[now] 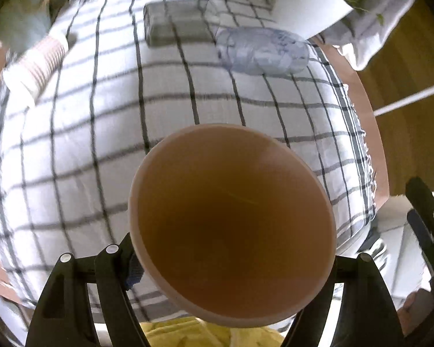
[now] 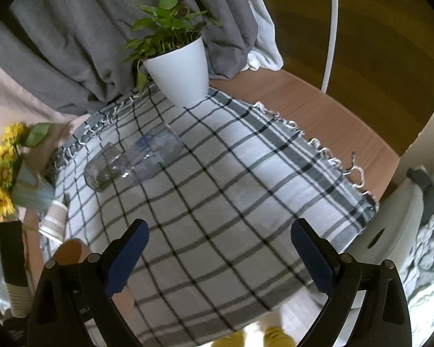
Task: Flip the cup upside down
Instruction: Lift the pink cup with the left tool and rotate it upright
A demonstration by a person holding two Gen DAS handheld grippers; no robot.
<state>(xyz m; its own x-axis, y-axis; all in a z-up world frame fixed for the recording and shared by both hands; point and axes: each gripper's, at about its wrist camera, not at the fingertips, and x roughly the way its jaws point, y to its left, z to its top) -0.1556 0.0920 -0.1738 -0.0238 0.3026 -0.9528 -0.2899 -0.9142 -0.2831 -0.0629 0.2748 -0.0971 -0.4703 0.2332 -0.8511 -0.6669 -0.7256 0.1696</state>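
Note:
My left gripper (image 1: 231, 260) is shut on a tan cup (image 1: 231, 222), held above the checked cloth. The cup's open mouth faces the camera, so I look into its empty inside. The cup hides the gripper's fingertips. In the right wrist view the same cup (image 2: 71, 251) shows at the lower left edge behind my left finger. My right gripper (image 2: 220, 254) is open and empty, with blue pads (image 2: 312, 260), above the front part of the cloth.
A checked cloth (image 2: 231, 188) covers the wooden table (image 2: 318, 115). A clear plastic cup (image 2: 133, 156) lies on its side. A white plant pot (image 2: 179, 75), a sunflower vase (image 2: 29, 185), a striped cup (image 1: 40, 63) and a grey box (image 1: 173, 23) stand around the edges.

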